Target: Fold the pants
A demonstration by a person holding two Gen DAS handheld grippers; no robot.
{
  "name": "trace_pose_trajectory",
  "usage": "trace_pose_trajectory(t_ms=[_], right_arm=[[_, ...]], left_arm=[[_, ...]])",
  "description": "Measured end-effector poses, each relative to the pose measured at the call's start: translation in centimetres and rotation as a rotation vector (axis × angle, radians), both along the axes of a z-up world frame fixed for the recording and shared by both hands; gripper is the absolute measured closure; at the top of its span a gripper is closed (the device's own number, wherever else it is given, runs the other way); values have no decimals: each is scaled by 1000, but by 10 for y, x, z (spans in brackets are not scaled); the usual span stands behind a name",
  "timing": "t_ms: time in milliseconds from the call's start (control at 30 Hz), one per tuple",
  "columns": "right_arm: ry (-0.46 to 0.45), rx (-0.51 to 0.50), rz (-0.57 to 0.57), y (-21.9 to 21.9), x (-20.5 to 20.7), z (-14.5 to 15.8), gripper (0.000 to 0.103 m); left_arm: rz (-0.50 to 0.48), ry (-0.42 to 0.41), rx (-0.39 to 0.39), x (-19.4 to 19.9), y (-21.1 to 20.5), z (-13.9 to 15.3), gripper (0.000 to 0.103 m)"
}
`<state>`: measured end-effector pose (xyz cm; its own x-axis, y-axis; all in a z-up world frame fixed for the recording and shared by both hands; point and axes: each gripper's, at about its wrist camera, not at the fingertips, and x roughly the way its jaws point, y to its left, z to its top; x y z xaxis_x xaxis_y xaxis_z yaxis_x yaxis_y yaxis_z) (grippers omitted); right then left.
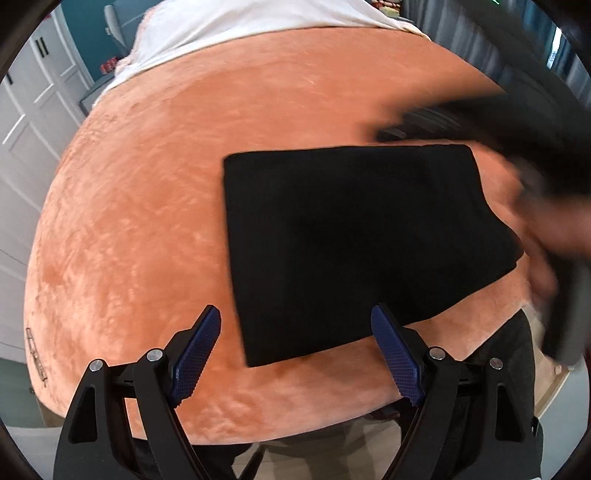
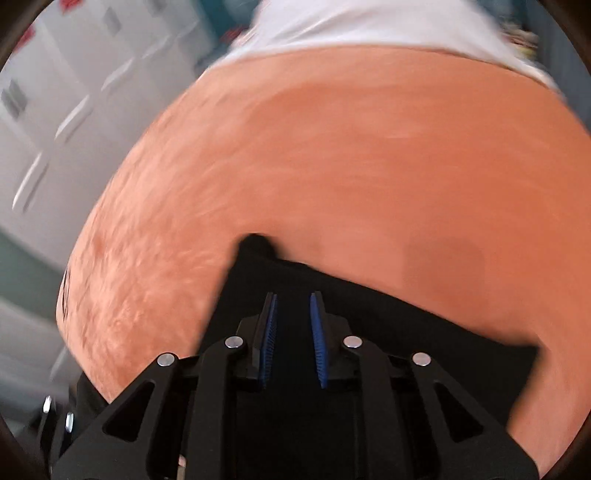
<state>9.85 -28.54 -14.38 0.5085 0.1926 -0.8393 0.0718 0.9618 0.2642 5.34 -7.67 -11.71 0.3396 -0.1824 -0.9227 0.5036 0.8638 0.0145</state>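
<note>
The black pants [image 1: 354, 243] lie folded into a flat rectangle on the orange plush bedcover [image 1: 155, 206]. My left gripper [image 1: 295, 354] is open and empty, its blue pads just above the near edge of the pants. My right gripper [image 2: 293, 332] hovers over the black pants [image 2: 388, 325]; its blue pads stand a narrow gap apart with nothing seen between them. In the left wrist view the right gripper's body [image 1: 535, 147] is a dark blur at the right, above the pants' far corner.
A white sheet [image 1: 240, 26] covers the far end of the bed. White panelled cabinet doors [image 1: 26, 129] stand to the left. The bed's near edge [image 1: 258, 435] drops off to the floor below my left gripper.
</note>
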Motion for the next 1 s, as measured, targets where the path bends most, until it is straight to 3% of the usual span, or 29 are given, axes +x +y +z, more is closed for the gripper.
trace_pose_trajectory(t_ms=[67, 100, 133, 167, 200, 267, 300, 367, 500, 567, 600, 733, 800, 833, 867, 900, 967, 1000], right_arm=[[91, -68, -74, -33, -33, -27, 81], [181, -114, -89, -49, -49, -54, 87], [178, -63, -105, -61, -62, -60, 90], [136, 44, -159, -75, -80, -51, 90], [113, 82, -189, -81, -89, -43, 88], [45, 62, -251, -91, -108, -26, 70], [49, 43, -255, -97, -113, -27, 54], [93, 17, -278, -101, -119, -35, 54], [36, 105, -287, -96, -133, -31, 54], [52, 148, -291, -104, -142, -39, 59], [74, 177, -283, -104, -142, -48, 66], [94, 141, -266, -100, -142, -57, 75], [73, 159, -275, -106, -152, -45, 91], [48, 162, -281, -108, -158, -35, 94], [30, 147, -285, -109, -162, -27, 95], [43, 85, -290, -111, -164, -28, 103], [163, -84, -280, -114, -158, -61, 103], [241, -60, -287, -120, -160, -84, 103]], left_arm=[[-15, 16, -5, -1, -10, -5, 22], [-23, 24, -3, -2, -16, -7, 22], [-29, 28, 0, -4, -22, -9, 22], [-34, 29, 3, -5, -26, -9, 22], [-41, 27, 7, -7, -33, -10, 22], [-47, 32, 12, -10, -42, -11, 22], [-49, 38, 12, -10, -45, -12, 22], [-50, 53, 15, -11, -51, -15, 22], [-47, 73, 41, -9, -61, -26, 22], [-35, 111, 44, -7, -65, -35, 22], [-34, 120, 47, -6, -66, -39, 22], [-44, 116, 90, -7, -72, -49, 22], [-40, 104, 74, -8, -72, -42, 22], [-39, 97, 58, -9, -72, -40, 22], [-35, 91, 46, -9, -73, -37, 18], [-30, 89, 44, -7, -75, -38, 16], [-38, 116, 53, -5, -80, -46, 16], [-43, 125, 73, -3, -83, -51, 16]])
